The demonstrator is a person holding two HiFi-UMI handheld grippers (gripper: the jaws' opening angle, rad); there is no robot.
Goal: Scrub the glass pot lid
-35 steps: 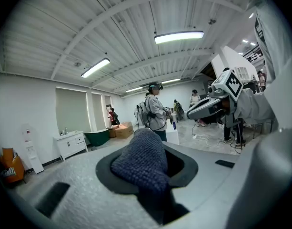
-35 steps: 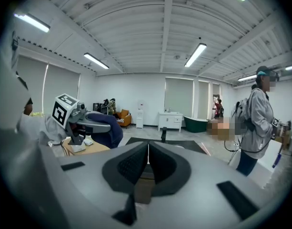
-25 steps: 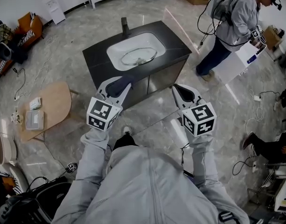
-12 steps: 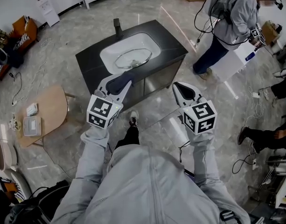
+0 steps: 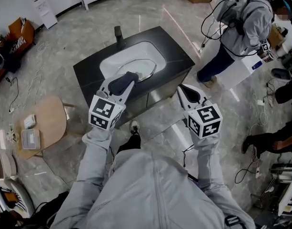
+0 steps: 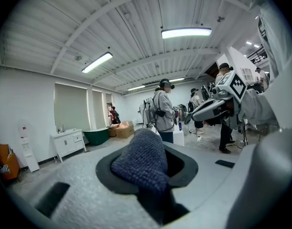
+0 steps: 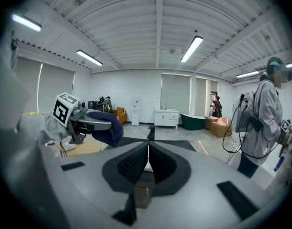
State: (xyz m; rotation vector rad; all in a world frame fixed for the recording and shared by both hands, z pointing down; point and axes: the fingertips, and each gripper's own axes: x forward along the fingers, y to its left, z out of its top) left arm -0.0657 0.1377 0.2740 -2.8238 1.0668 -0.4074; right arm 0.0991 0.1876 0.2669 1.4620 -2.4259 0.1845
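Observation:
The glass pot lid (image 5: 144, 67) lies in the white basin (image 5: 118, 59) set in a black counter (image 5: 176, 56), ahead of me. My left gripper (image 5: 128, 78) is shut on a dark blue knitted cloth (image 5: 121, 83), and its tip overlaps the basin's near rim, hiding part of the lid. That cloth (image 6: 138, 156) fills the jaws of the left gripper (image 6: 146, 165) in the left gripper view. My right gripper (image 5: 182, 89) hangs to the right, short of the counter's front edge. The right gripper (image 7: 147, 162) is shut with nothing between the jaws. The lid is not in either gripper view.
A dark faucet (image 5: 118, 32) stands behind the basin. A low wooden table (image 5: 45, 120) sits at the left with small items on it. Another person (image 5: 241, 25) stands at a white stand (image 5: 241, 66) at the back right. Cables lie on the marble floor.
I have stepped toward the counter: the basin and lid now sit closer, and the left gripper with the cloth now overlaps the basin's near rim. Both grippers keep their pose.

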